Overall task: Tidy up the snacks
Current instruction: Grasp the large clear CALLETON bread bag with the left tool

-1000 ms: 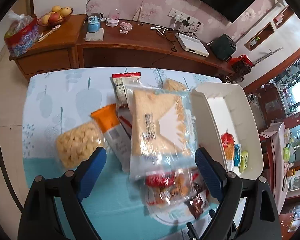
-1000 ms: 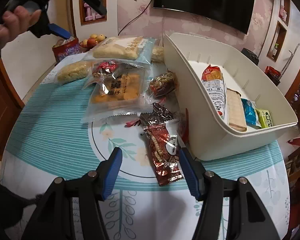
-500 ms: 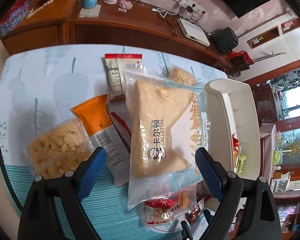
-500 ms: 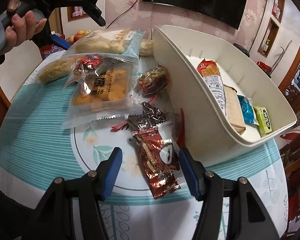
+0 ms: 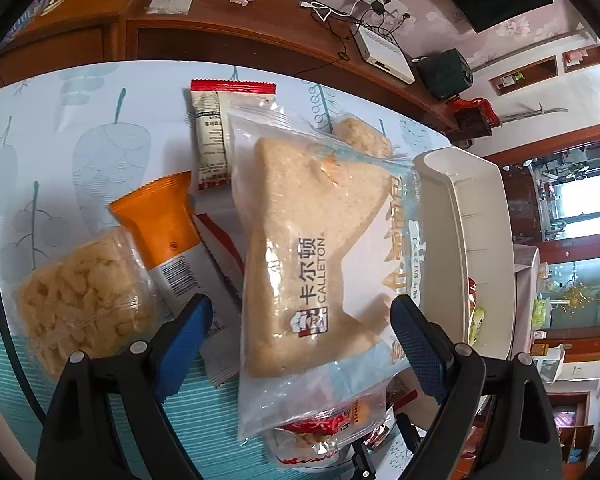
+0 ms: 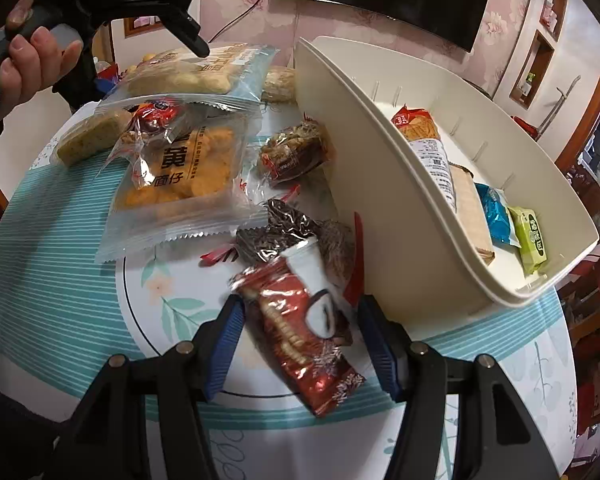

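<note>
A cream plastic bin (image 6: 384, 208) stands on the right of the table (image 6: 52, 264), its near wall just beside the loose snacks. Inside it, seen from the right wrist, lie an orange-and-white cracker packet (image 6: 426, 144), a brown wafer slab (image 6: 470, 208), a blue packet (image 6: 496, 216) and a small green packet (image 6: 532, 240), all toward the near end; the far end of the bin shows bare floor.

The right gripper (image 6: 300, 320) has its jaws moderately apart, one blue pad on each side of a red-brown chocolate biscuit packet (image 6: 304, 332) lying on the table; the pads are not pressing it.

The left gripper (image 5: 300, 328) is spread wide over a clear Calleton bread bag (image 5: 300, 248), the pads clear of its sides. Left of that bag lie an orange packet (image 5: 160, 224) and a clear pack of puffed rice cake (image 5: 84, 304); a red-and-white packet (image 5: 212, 132) lies at the far side. A bag of golden cookies (image 6: 184, 172) sits nearer, partly under the bread bag.
</note>
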Available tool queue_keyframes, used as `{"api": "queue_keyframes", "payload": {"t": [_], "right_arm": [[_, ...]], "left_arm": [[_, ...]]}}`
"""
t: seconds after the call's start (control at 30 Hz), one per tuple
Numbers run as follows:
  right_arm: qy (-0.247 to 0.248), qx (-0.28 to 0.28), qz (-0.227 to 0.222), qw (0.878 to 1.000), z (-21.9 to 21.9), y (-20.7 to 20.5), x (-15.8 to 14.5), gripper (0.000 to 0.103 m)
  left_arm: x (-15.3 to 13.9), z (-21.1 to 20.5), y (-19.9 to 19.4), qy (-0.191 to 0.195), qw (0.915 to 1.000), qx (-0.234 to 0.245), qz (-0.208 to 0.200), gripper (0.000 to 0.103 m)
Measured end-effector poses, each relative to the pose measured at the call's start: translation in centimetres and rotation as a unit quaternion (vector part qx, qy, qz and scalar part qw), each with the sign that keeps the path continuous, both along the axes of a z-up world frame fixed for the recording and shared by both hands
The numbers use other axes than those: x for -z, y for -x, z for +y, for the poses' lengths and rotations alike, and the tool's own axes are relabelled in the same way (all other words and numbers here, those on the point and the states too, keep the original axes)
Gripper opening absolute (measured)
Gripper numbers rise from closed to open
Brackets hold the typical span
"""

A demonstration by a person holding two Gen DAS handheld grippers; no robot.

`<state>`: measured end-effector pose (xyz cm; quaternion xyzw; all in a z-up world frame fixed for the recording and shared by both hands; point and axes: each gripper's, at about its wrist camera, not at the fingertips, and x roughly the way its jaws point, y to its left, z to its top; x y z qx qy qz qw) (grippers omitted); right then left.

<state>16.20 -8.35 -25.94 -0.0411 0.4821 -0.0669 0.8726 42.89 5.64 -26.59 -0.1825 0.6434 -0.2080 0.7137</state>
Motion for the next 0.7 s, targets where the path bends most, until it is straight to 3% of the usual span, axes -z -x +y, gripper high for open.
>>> {"api": "queue_keyframes", "payload": {"t": [0.17,0.5,0.7], "right_arm": [[-0.007,0.001,0.0,1.0,-0.2,0.0,0.0,0.056],[-0.022,-0.005,0.003,1.0,-0.7,-0.1,-0.2,0.047],[-0.036,-0.007,0.005,0.999,-0.8,0.0,-0.6,0.043]], "left_arm": [[0.4,-0.8,0.1,0.012,0.9999,-0.001,0.003,0.076],[-0.4,-1.4,0.1,0.036,0.9993,-0.001,-0.012,0.032],[-0.8,-1.8,0.5,0.04,0.9992,-0.006,-0.008,0.027]]}}
